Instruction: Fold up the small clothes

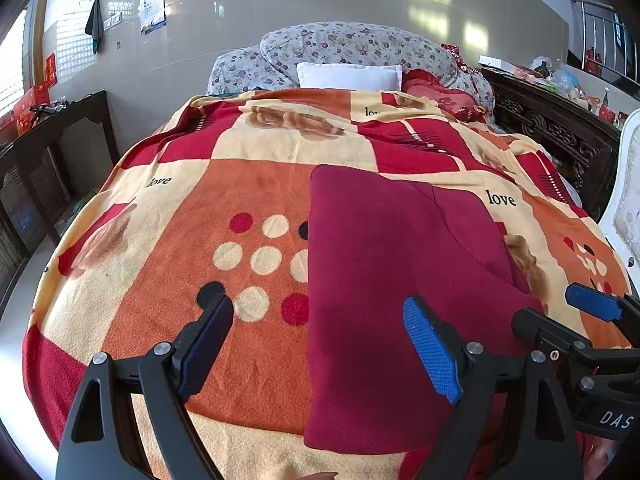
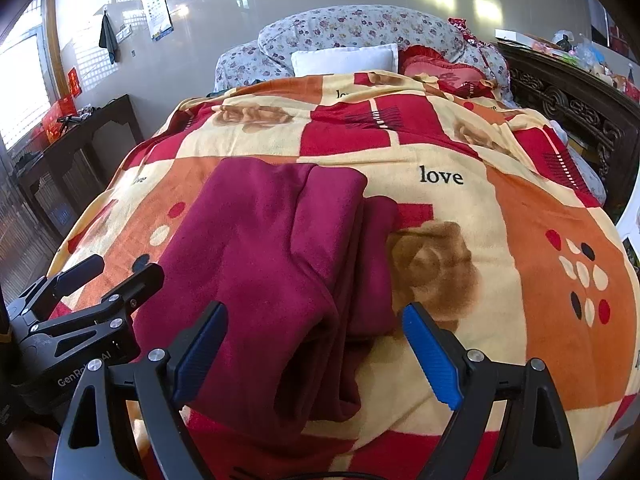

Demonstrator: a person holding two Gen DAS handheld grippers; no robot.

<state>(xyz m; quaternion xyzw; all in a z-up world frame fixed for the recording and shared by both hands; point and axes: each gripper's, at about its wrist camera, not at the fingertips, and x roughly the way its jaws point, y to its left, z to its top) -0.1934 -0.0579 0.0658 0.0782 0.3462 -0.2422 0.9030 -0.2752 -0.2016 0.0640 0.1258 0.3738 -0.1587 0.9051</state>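
A dark red garment point(image 1: 380, 280) lies folded lengthwise on the patterned blanket point(image 1: 200, 200); it also shows in the right wrist view point(image 2: 272, 264), with its layered edge on the right side. My left gripper point(image 1: 320, 340) is open and empty, hovering over the garment's near left edge. My right gripper point(image 2: 316, 352) is open and empty above the garment's near end. The right gripper also shows at the right edge of the left wrist view point(image 1: 560, 312), and the left gripper at the left edge of the right wrist view point(image 2: 116, 268).
Pillows point(image 1: 348, 76) and a floral quilt point(image 1: 352, 44) lie at the bed's head. A dark wooden side table point(image 1: 52, 136) stands at left, a carved dark cabinet point(image 1: 560, 136) at right, and a white chair point(image 1: 628, 200) at the far right.
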